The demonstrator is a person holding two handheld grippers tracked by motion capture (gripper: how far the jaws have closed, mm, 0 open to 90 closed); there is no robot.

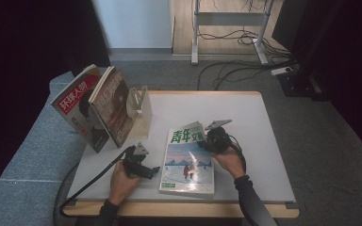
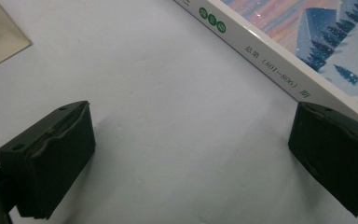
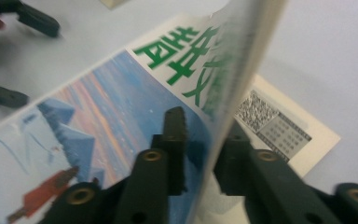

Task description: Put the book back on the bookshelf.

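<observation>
A magazine (image 1: 187,162) with a snowy blue cover and green characters lies flat near the table's front edge. My right gripper (image 1: 208,140) holds its far right corner. In the right gripper view the right gripper (image 3: 209,125) is shut on the raised cover (image 3: 121,107), which curls up between the jaws. A lower page with a square code (image 3: 272,123) lies flat under it. My left gripper (image 1: 152,170) rests on the table just left of the magazine. It (image 2: 191,140) stands open with bare tabletop between its jaws, and the magazine's white spine (image 2: 261,56) runs past its right jaw.
Two magazines (image 1: 78,106) (image 1: 115,106) lean upright against a pale bookend (image 1: 140,106) at the table's back left. A grey couch (image 1: 33,155) borders the table (image 1: 245,122) on the left. Cables (image 1: 235,70) lie on the floor beyond the far edge.
</observation>
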